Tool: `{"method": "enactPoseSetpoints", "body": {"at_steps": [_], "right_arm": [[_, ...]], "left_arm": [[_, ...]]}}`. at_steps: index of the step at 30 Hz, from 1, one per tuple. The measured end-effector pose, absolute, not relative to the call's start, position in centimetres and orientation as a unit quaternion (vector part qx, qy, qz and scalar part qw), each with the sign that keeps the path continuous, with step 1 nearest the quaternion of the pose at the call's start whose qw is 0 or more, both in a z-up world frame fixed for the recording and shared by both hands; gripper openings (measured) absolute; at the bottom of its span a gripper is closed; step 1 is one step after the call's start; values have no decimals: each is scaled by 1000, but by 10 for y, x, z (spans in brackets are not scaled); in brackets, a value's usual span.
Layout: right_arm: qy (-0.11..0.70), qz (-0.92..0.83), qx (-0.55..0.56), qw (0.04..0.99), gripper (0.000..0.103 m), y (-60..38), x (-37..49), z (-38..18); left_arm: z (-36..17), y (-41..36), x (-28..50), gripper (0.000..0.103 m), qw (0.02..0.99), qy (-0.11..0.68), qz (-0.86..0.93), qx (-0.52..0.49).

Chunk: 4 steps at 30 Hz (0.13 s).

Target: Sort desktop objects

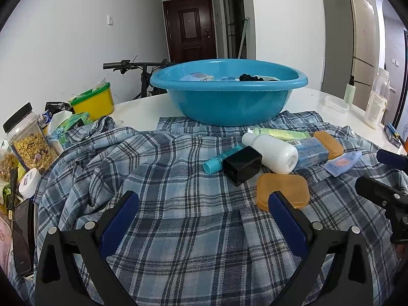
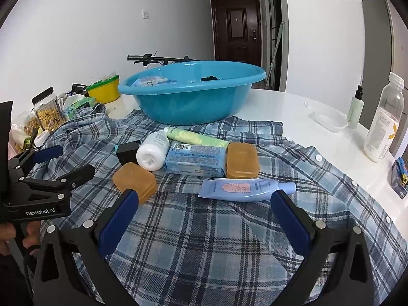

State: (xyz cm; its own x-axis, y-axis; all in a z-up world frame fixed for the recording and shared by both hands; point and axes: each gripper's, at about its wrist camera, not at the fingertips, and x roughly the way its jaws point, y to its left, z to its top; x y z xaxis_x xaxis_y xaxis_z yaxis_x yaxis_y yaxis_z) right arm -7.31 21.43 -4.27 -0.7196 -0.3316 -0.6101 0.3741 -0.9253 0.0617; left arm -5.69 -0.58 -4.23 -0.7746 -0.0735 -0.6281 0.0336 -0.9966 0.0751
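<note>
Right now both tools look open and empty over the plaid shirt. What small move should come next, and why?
Probably ease the right tool forward onto the pale blue tube. It lies nearest, just ahead of the open fingers, apart from the pile, and the blue basin behind already holds sorted items. The left tool is also open and empty.

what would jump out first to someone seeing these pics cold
The big blue basin stands at the back of the plaid shirt spread over the white table, with a few items already inside it. In front of it, on the shirt, lies a cluster of toiletries: a white bottle on its side, a blue pack and two amber soap boxes. Both grippers, left and right, hover open and empty over the shirt.
</note>
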Motion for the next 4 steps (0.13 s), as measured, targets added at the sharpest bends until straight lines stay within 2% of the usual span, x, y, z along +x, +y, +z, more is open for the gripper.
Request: {"method": "enactPoseSetpoints", "body": {"at_steps": [4], "right_arm": [[33, -926, 324, 191, 103, 214, -73, -43]], "left_arm": [[-42, -5, -57, 103, 27, -32, -943, 331]]}}
